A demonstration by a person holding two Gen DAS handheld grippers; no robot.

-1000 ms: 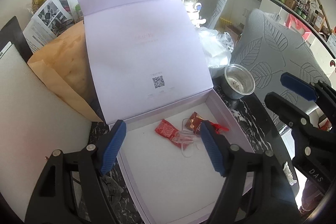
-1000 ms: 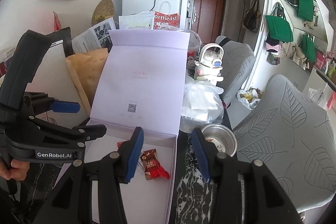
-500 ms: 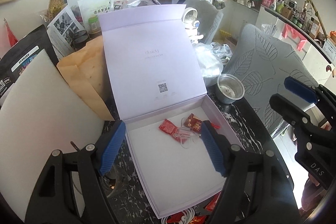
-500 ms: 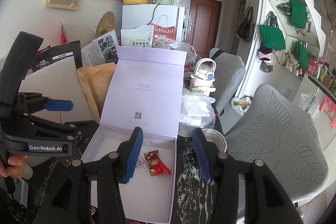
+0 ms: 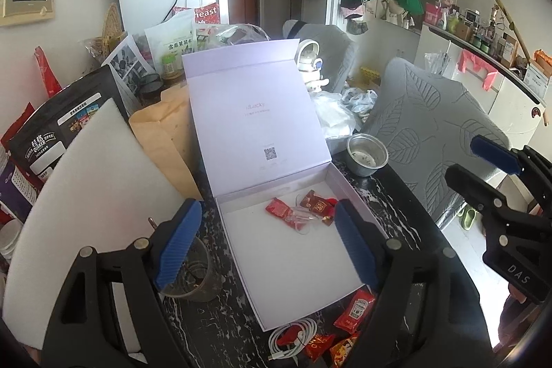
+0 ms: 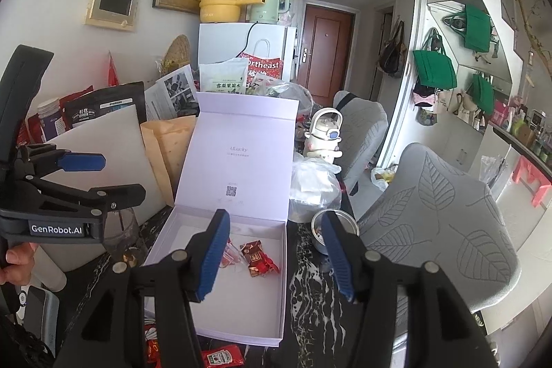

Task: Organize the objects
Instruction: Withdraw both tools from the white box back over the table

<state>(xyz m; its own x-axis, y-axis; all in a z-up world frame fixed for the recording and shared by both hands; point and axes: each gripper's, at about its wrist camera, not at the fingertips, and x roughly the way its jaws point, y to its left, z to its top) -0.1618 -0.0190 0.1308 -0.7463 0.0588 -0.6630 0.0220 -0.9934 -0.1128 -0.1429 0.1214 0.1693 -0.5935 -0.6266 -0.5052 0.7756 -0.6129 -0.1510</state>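
A lavender gift box (image 5: 238, 244) lies open on the dark marble table, its lid (image 5: 255, 112) standing upright. Inside it lie two red snack packets (image 5: 279, 208) and a clear wrapper. In front of the box a ketchup packet (image 5: 355, 311), a white cable (image 5: 293, 333) and more red packets (image 5: 317, 344) lie on the table. My left gripper (image 5: 267, 244) hovers above the box, jaws opening, with nothing between them. My right gripper (image 6: 275, 259) hangs over the box's right edge (image 6: 283, 281), jaws also opening and empty. Each gripper shows in the other's view: left gripper (image 6: 110, 176), right gripper (image 5: 472, 162).
A steel bowl (image 5: 366, 154) stands right of the box and a glass cup (image 5: 193, 278) left of it. A white foam sheet (image 5: 86, 195), brown envelopes (image 5: 165, 140) and bags crowd the left. A grey leaf-patterned chair (image 5: 431, 126) stands at the right table edge.
Both grippers have drawn back and up from the box, so it looks smaller. The cable and loose packets at the front have come into view. Both jaws stand wider.
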